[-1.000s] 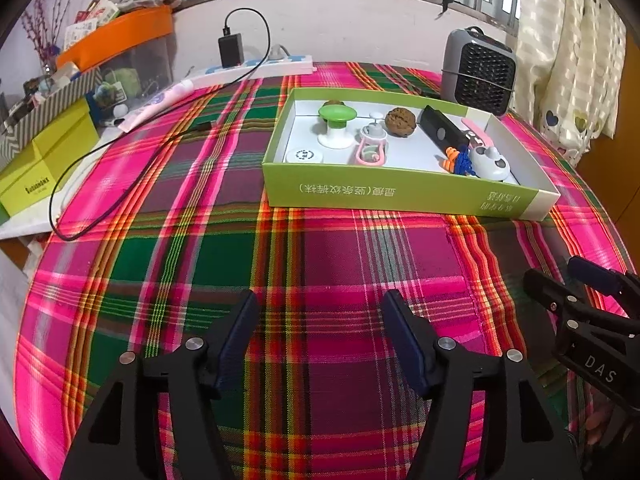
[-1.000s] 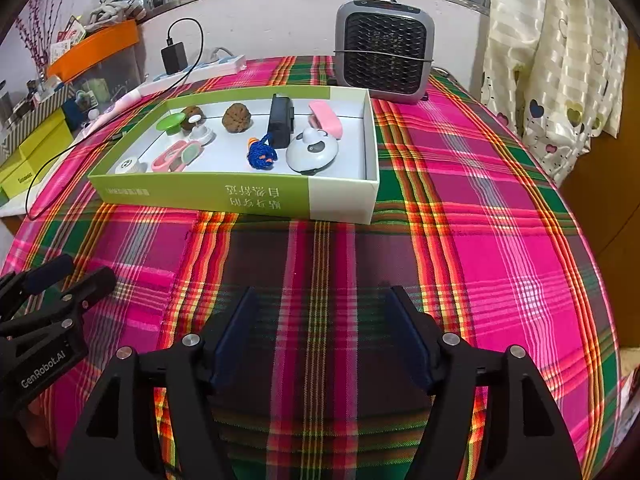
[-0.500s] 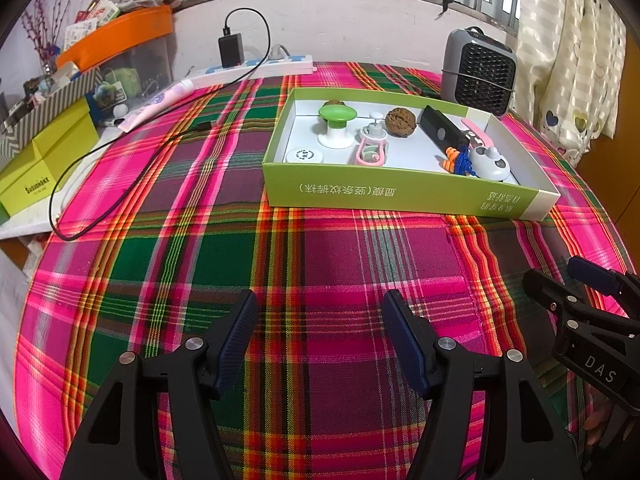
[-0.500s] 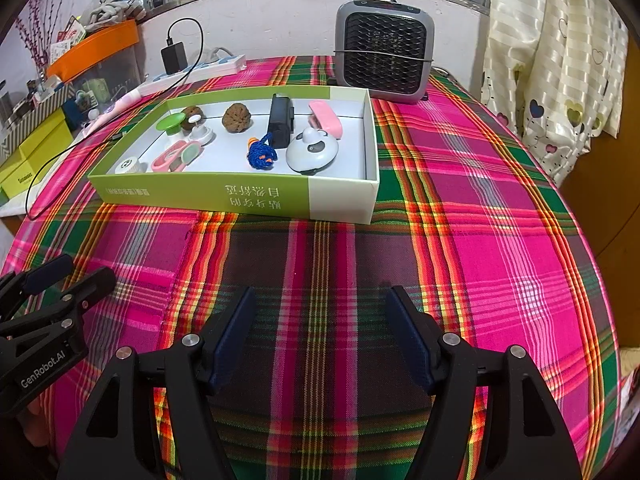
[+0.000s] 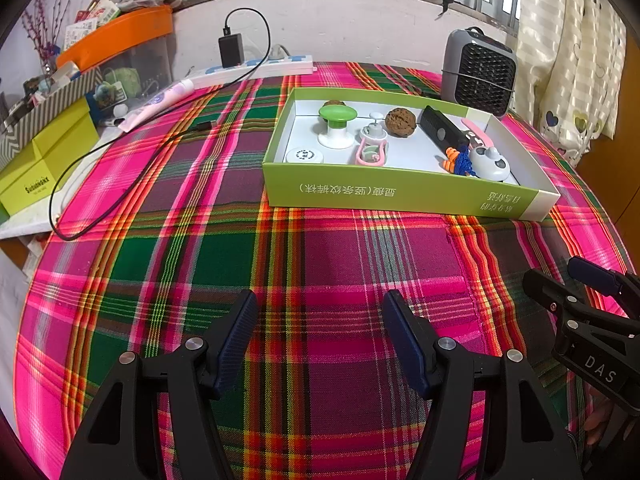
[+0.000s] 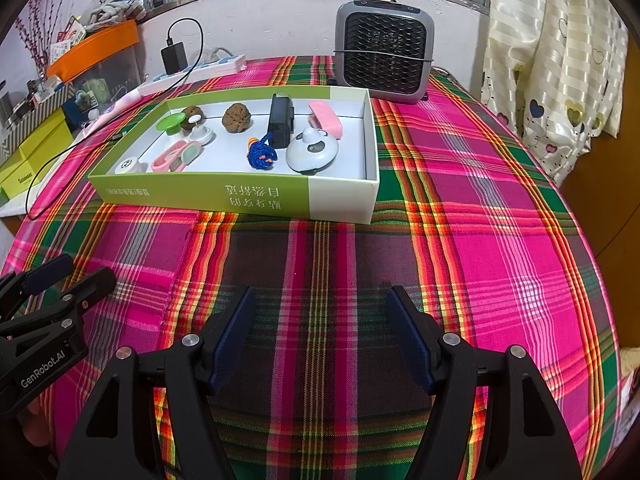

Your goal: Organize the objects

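A shallow green and white box stands on the plaid tablecloth at mid-table. It holds several small objects: a green-topped stamp, a walnut, a black bar, a pink clip, a blue and orange toy and a white round gadget. My left gripper is open and empty, low over the cloth in front of the box. My right gripper is open and empty beside it, also short of the box.
A grey fan heater stands behind the box. A power strip with a charger and a black cable lie at the back left. Yellow boxes and an orange bin crowd the left edge. A curtain hangs at right.
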Motion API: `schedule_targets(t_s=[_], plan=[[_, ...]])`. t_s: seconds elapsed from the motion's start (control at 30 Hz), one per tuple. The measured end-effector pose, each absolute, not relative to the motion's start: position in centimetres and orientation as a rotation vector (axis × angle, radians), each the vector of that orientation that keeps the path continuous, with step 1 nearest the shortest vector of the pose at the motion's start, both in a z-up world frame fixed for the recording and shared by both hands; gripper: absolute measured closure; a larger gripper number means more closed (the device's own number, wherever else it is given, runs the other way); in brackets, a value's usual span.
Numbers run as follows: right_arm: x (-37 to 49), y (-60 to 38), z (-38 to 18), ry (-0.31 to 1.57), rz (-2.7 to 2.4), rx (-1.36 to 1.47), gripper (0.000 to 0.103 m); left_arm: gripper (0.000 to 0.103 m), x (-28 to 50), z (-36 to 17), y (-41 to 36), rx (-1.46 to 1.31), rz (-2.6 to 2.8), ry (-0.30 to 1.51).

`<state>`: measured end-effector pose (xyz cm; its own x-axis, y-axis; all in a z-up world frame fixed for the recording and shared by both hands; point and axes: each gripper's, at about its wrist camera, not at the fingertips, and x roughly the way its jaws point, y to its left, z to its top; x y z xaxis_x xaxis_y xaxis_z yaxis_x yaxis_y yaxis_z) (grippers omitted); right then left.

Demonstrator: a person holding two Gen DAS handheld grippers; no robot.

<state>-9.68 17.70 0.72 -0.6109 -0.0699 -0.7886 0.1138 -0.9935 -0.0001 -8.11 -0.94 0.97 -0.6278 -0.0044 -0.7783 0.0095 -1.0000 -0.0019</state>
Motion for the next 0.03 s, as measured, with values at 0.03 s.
schedule_targets(t_s=[0.03], plan=[[-9.68,17.70,0.72,0.076,-2.730,1.333,0.035,0.038,-8.12,0.97,-0.91,1.352,-2.827,0.009]])
